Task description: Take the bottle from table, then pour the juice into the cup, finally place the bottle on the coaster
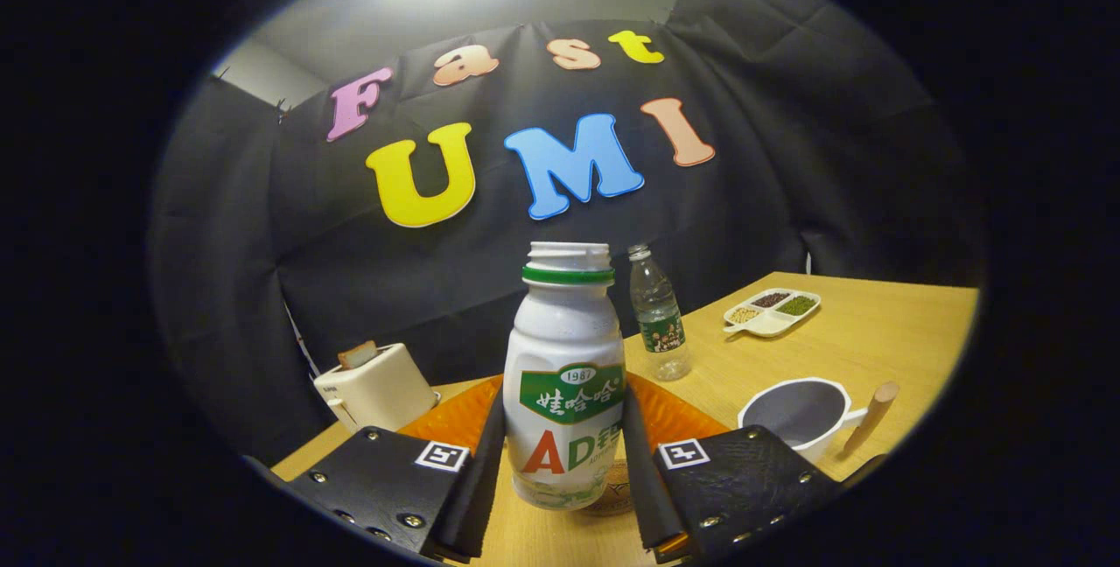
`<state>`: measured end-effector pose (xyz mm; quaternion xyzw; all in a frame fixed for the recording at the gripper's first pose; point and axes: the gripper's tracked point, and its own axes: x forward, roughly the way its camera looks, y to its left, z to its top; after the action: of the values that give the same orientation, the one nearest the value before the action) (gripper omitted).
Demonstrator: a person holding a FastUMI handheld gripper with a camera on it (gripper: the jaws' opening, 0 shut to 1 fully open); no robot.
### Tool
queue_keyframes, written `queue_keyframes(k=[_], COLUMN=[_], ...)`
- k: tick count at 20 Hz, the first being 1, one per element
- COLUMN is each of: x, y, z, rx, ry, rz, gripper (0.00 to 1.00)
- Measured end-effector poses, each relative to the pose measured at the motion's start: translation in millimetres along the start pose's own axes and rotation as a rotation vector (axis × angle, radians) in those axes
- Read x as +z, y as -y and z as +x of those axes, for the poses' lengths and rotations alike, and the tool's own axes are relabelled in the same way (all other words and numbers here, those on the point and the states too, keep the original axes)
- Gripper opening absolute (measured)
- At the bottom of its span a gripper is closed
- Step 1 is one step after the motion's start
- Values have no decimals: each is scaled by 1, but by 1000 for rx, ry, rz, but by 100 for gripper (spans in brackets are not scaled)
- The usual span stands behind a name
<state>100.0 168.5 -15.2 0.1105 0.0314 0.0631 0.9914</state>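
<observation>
A white juice bottle (564,348) with a green neck ring and a green label stands upright between my fingers, its cap off. My gripper (563,405) is shut on it, one finger pressed to each side of the label. A small brown round coaster (615,499) peeks out just behind the bottle's base, by the right finger. The white cup (798,414) with a dark inside and a wooden handle (869,418) sits on the table ahead of the right finger.
An orange plate (674,418) lies behind the bottle. Beyond it stands a clear water bottle (658,315). A white divided tray (773,311) of beans rests far right on the wooden table (875,339). A cream toaster (376,385) sits at the left edge.
</observation>
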Motion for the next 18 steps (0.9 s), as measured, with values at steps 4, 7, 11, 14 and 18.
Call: queue_keyframes(k=[4, 7, 11, 14, 18], x=[-9, -25, -47, -56, -53], y=[-8, -9, -4, -6, 1], z=[15, 29, 45, 50, 49], rx=[-12, 7, 5, 20, 3], ry=[-12, -35, -67, -79, -71], rz=[-159, -269, -296, -292, -285], gripper=[64, 64, 64, 64, 64])
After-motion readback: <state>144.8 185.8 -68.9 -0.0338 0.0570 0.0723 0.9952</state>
